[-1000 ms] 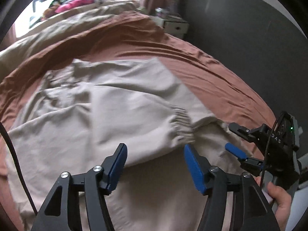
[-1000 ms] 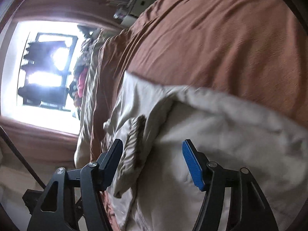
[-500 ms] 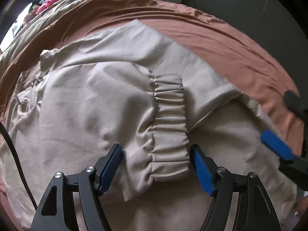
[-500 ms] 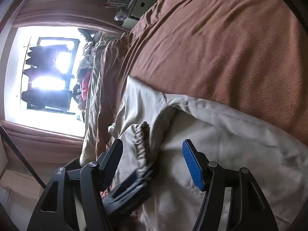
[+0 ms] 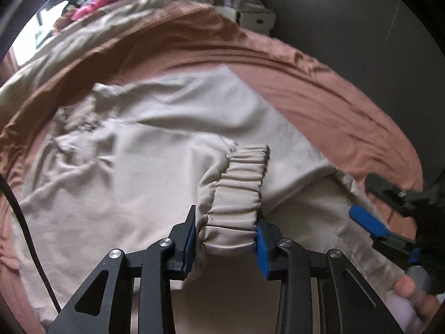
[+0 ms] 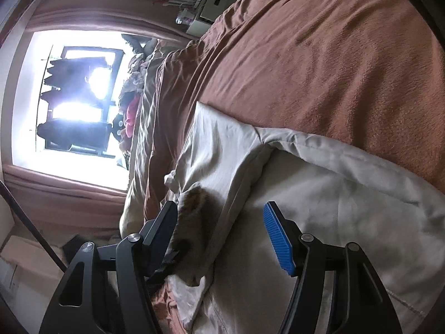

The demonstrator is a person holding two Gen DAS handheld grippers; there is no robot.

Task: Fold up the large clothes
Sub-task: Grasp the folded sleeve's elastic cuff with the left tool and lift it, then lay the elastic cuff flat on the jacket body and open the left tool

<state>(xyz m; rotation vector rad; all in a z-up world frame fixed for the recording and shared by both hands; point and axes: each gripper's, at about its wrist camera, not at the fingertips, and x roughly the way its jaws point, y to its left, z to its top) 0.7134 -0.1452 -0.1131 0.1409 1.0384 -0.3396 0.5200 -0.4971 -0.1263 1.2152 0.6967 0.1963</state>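
- My left gripper (image 5: pixel 225 242) has just been closing; pads now pinch elastic cuff (image 5: pixel 239 192) of beige jacket (image 5: pixel 125 172).
- My right gripper (image 6: pixel 222 236), at 3 o'clock, jaws apart, holding nothing, over jacket on bed (image 5: pixel 333 97).

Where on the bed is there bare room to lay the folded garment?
Bare brown sheet lies between the beige garment and the dark wall. Crowded: the clothes pile near the window.
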